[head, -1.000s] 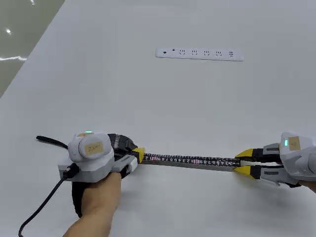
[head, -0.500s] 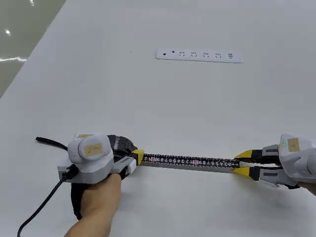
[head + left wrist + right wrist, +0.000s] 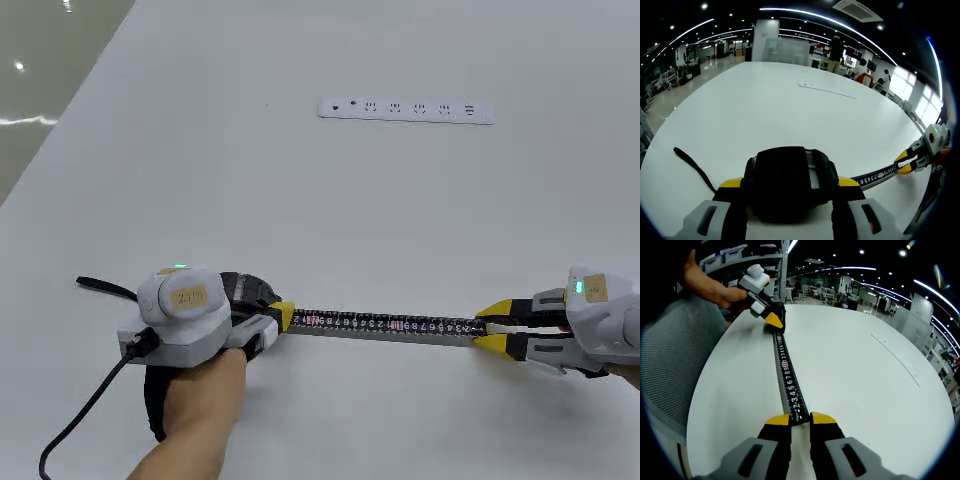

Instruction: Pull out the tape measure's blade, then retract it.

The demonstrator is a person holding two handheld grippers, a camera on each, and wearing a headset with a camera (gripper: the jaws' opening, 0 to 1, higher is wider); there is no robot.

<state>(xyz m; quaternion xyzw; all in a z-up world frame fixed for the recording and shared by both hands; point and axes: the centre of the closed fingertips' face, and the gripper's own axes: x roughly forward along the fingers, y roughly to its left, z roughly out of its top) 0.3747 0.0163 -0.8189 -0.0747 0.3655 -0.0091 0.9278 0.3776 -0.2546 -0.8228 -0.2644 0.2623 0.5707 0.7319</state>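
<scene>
The black tape measure case [image 3: 787,182] sits between the yellow-tipped jaws of my left gripper [image 3: 262,320], which is shut on it at the table's near left. Its black wrist strap [image 3: 105,288] trails off to the left. The dark numbered blade [image 3: 385,325] runs out flat over the white table to my right gripper [image 3: 493,325], shut on the blade's end. In the right gripper view the blade [image 3: 788,382] stretches away from the jaws toward the left gripper [image 3: 769,315] and the hand holding it.
A white power strip [image 3: 406,109] lies across the far side of the white table [image 3: 330,210]. A black cable [image 3: 85,420] hangs from the left gripper toward the near edge. The floor shows past the table's left edge. Several people stand far behind the table in the left gripper view.
The blade's visible length looks about the same, and both grippers hold their places. The picture has shifted slightly with the head.
</scene>
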